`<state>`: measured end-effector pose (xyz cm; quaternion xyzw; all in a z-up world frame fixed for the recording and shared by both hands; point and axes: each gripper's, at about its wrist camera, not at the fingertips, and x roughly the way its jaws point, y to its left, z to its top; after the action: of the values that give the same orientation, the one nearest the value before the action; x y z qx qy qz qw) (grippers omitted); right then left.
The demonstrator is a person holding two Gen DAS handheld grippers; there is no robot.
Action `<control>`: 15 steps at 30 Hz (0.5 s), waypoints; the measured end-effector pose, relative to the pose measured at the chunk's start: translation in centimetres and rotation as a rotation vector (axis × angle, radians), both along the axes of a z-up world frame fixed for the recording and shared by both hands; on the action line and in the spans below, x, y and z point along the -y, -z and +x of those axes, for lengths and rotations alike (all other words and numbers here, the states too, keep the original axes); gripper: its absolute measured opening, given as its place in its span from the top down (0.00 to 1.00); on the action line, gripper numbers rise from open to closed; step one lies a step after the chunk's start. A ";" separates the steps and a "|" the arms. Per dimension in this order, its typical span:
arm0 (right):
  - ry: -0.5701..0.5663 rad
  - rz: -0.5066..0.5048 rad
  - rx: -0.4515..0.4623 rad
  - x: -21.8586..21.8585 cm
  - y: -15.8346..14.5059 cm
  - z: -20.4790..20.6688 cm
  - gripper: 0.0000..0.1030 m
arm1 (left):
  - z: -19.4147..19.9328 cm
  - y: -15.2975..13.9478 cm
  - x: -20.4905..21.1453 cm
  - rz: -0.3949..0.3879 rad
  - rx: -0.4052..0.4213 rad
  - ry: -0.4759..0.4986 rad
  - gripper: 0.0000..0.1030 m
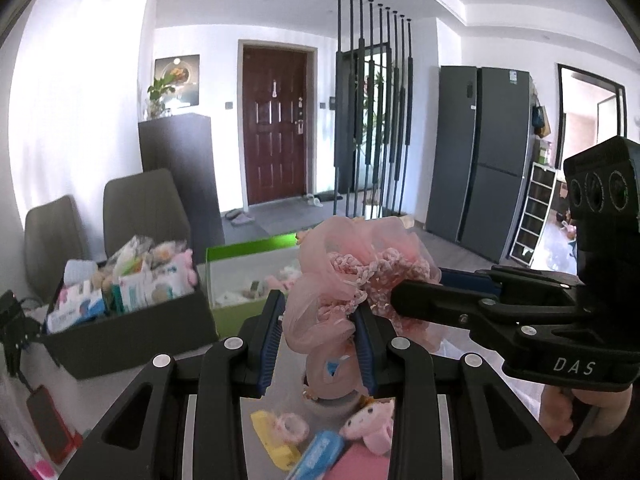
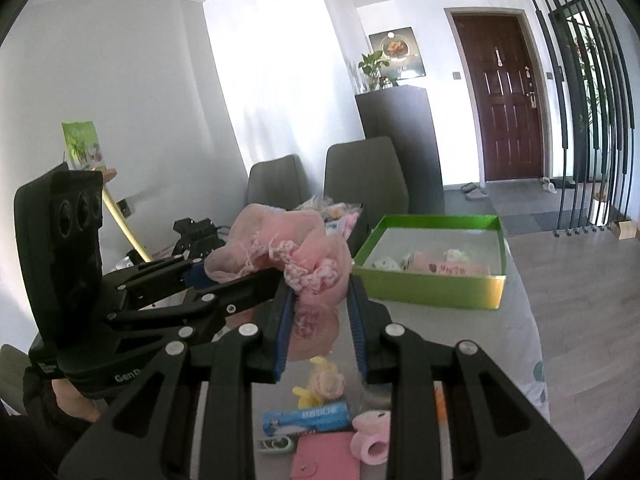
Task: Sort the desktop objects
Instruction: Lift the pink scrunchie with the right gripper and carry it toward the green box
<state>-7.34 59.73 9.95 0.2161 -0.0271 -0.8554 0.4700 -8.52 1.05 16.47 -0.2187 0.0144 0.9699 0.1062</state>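
Both claws are clamping the pink scrunchie (image 1: 352, 276), holding it above the tabletop (image 2: 520, 320) near the green box (image 2: 432, 280): left claw (image 1: 320, 332), right claw (image 2: 320, 320). Being light, soft and floppy, it probably needs gripping at the bunched middle, not the loose frills.

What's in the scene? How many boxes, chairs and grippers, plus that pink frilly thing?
Boxes: 2 (dark box, green box)
Chairs: 2 (left chair, right chair)
Grippers: 2 (left gripper, right gripper)
Pink scrunchie: 1
Total: 7
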 end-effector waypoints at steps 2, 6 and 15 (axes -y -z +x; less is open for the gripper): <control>0.002 -0.006 -0.010 0.0 -0.6 -0.3 0.73 | -0.3 -0.6 0.0 -0.002 -0.011 0.002 0.67; 0.007 -0.022 -0.024 0.0 -1.5 -1.1 0.73 | -1.2 -1.6 0.0 -0.005 -0.027 0.005 0.67; 0.022 -0.052 -0.060 0.3 -3.7 -2.7 0.73 | -3.3 -3.9 -0.1 -0.019 -0.067 0.013 0.67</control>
<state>-10.06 59.44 13.69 0.1778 -0.0378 -0.8655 0.4668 -11.80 1.13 20.35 -0.1869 0.0288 0.9758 0.1099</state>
